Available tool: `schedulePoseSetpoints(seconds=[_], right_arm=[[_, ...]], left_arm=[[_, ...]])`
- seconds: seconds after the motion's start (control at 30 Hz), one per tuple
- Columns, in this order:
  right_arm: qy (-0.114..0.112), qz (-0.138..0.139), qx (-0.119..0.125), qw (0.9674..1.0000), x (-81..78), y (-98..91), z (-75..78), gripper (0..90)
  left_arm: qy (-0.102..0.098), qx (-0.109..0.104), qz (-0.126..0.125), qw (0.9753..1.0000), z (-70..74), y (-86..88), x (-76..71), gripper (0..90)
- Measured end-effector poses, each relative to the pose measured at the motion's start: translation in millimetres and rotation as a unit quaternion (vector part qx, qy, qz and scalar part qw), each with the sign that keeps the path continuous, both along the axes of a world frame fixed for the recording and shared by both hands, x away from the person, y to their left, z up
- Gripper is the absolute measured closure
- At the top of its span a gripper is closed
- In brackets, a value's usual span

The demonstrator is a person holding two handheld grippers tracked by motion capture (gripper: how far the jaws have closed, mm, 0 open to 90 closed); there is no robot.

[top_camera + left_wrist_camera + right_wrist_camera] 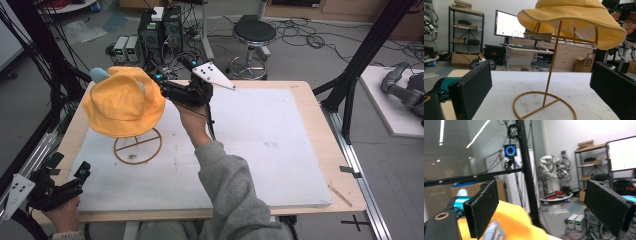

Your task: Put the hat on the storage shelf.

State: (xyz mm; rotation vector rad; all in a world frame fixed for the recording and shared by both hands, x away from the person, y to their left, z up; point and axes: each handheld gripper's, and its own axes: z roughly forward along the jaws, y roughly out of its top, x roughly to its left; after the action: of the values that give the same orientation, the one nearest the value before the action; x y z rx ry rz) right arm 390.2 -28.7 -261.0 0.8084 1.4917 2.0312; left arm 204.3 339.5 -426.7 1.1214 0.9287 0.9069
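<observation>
Observed yellow bucket hat seated on a thin gold wire stand, at the left-centre of the high view, on the white mat covering the wooden table. Stand's ring base flat on the mat; upright stem rising into the hat's crown, as seen centre-frame in the left tool's view.

Left tool found at the lower left corner of the high view, held in a hand off the table's near edge, well apart from the hat. Jaws spread wide, nothing between them; hat and stand framed in the gap beyond.

Right tool found at upper centre of the high view, raised over the table in the right hand, grey sleeve trailing to the bottom edge. Tip just beside the hat's right brim; contact could not be judged. Jaws spread wide in its own view, gripping nothing; blurred yellow fabric filling the lower left of that frame, beneath the left jaw.

Noted beyond the table: black stool at upper centre.
</observation>
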Motion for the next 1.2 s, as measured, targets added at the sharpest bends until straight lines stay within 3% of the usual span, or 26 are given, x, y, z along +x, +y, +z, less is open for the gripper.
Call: schedulePoseSetpoints(seconds=[0.13, 0.57, 0.7, 0.73, 0.9, 1.13, 1.2], right_arm=[[0.004, -0.022, 0.0, 0.9998, 0.0, -19.7, 3.7, 1.1], [-0.022, -0.077, -0.011, 0.9967, -10.5, -90.7, 6.2, 1.0], [-0.022, -0.097, -0.008, 0.995, -14.2, -112.0, 2.9, 1.0], [-0.024, -0.11, -0.009, 0.9936, -16.9, -125.6, 0.4, 1.0], [-0.022, -0.129, -0.004, 0.9914, -21.5, -146.5, -2.9, 1.1], [-0.015, -0.164, -0.018, 0.9862, -37.2, -183.5, -15.4, 1.0], [-0.013, -0.166, -0.019, 0.9858, -39.1, -186.8, -16.8, 1.0]], left_arm=[[0.0, 0.003, -0.004, 1.0, 0.0, -2.5, 1.7, 4.4], [0.001, 0.011, -0.02, 0.9997, 0.5, -13.1, 9.6, 4.4], [0.0, 0.012, -0.023, 0.9997, 0.3, -15.0, 11.7, 4.4], [0.001, 0.011, -0.025, 0.9996, 0.1, -15.7, 12.3, 4.4], [0.004, 0.016, -0.029, 0.9994, -0.6, -19.1, 15.0, 4.4], [0.005, 0.019, -0.038, 0.9991, -0.8, -24.0, 19.6, 4.3], [0.005, 0.015, -0.039, 0.9991, -0.9, -24.9, 20.8, 4.3]])
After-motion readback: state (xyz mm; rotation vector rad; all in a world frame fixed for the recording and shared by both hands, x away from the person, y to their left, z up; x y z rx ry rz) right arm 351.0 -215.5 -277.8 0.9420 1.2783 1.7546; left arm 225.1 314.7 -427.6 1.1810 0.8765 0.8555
